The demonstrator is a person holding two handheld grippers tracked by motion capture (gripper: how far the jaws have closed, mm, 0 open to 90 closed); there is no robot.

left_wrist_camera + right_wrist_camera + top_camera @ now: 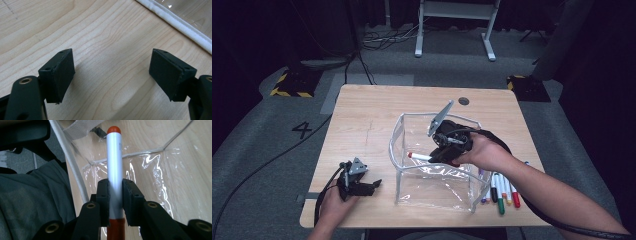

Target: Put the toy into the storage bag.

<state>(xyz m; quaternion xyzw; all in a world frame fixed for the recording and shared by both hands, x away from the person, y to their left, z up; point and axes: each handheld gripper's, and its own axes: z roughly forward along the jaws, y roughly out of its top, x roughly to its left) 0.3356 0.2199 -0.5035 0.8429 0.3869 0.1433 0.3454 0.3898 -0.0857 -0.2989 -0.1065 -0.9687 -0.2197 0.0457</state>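
In the right gripper view, the white marker with orange-red ends (114,165) runs off the bottom edge, its middle hidden between the gripper (115,195) pads.

right tongs (115,195): clamped on white cylindrical marker with red cap (114,157) | marker tip: points to 12 o'clock | behind: clear plastic pouch with white trim (150,160) on wooden surface (195,157)
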